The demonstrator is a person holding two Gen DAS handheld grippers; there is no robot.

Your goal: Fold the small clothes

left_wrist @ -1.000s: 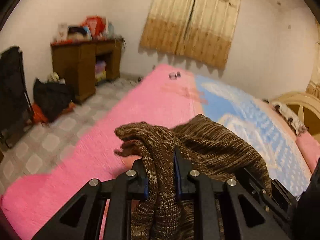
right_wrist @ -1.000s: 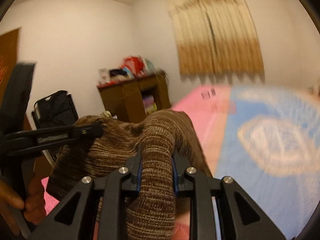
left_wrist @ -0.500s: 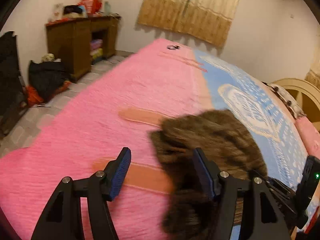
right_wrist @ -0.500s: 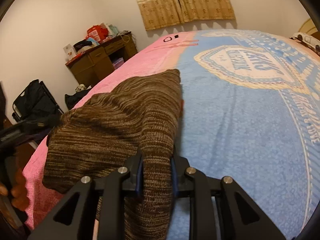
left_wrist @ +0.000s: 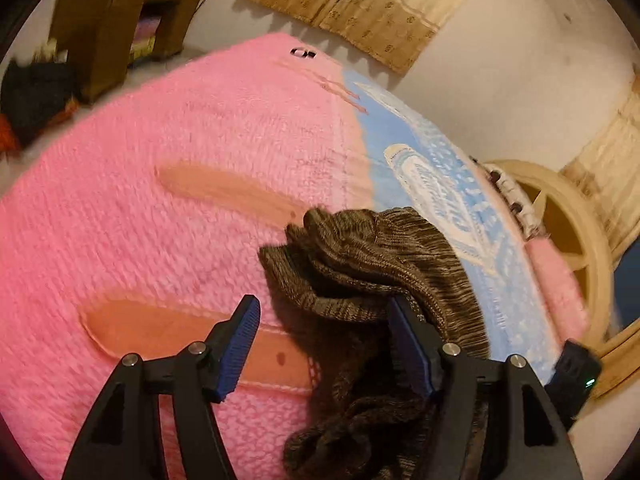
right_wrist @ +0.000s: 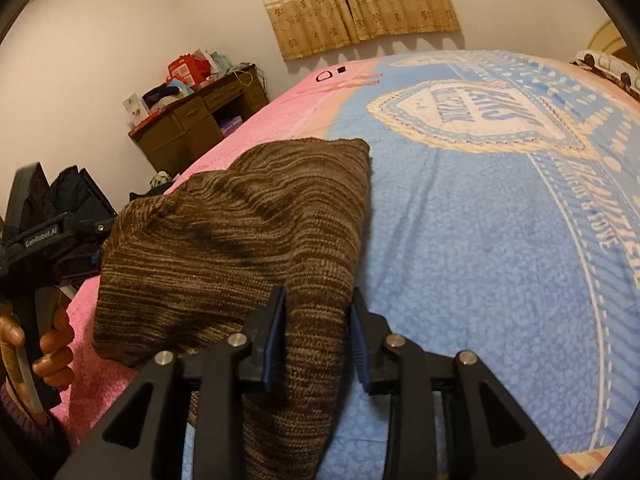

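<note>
A brown striped knit garment (right_wrist: pixel 240 232) lies folded over on the bed's pink and blue blanket (right_wrist: pixel 500 240). In the left wrist view the garment (left_wrist: pixel 380 264) is bunched in front of my left gripper (left_wrist: pixel 324 332), whose jaws stand wide open with cloth lying against the right finger (left_wrist: pixel 408 344). My right gripper (right_wrist: pixel 318 332) has its jaws partly apart around a fold of the garment, which runs between the blue pads (right_wrist: pixel 276 332). The left gripper (right_wrist: pixel 52 240) and the hand holding it show at the left edge of the right wrist view.
The pink part of the blanket (left_wrist: pixel 160 200) spreads to the left. A wooden desk (right_wrist: pixel 192 120) with clutter stands by the wall, with dark bags (right_wrist: pixel 80 196) on the floor. A cream headboard (left_wrist: pixel 560 232) is at the right, with curtains (right_wrist: pixel 356 0) behind.
The left gripper opened and let go of the garment. The garment was lowered onto the bed. The right gripper's jaws have parted a little around the fold.
</note>
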